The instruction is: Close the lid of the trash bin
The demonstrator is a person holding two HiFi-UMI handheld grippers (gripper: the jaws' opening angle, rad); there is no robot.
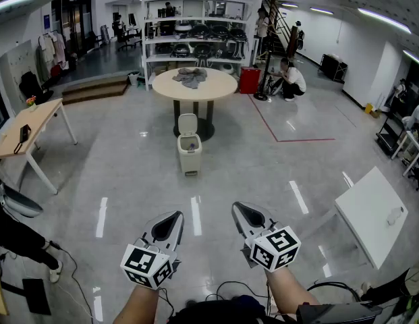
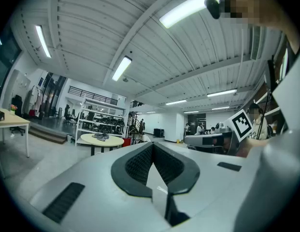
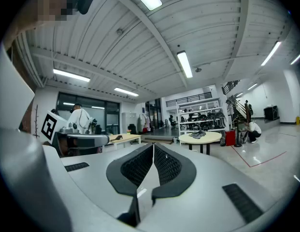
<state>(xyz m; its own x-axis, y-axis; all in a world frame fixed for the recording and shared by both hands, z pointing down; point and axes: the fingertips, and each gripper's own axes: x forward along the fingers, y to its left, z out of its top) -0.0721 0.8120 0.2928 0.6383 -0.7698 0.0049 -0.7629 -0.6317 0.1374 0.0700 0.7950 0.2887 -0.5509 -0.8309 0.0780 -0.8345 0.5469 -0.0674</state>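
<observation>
The small cream trash bin (image 1: 189,152) stands on the grey floor in front of a round table (image 1: 194,85), several steps ahead of me. Its lid (image 1: 187,123) is tipped up and back, leaving the top open. In the head view my left gripper (image 1: 175,215) and right gripper (image 1: 237,207) are held low and side by side, far short of the bin, both pointing toward it. Each is shut with nothing between its pads. The left gripper view (image 2: 152,144) and right gripper view (image 3: 153,144) show the jaws meeting at the tip; the bin is hidden behind them.
A grey cloth (image 1: 190,77) lies on the round table. A wooden desk (image 1: 20,138) stands at left, a white table (image 1: 373,213) at right. Shelves (image 1: 194,32), a red box (image 1: 249,79) and a crouching person (image 1: 290,79) are behind. Cables (image 1: 229,290) lie at my feet.
</observation>
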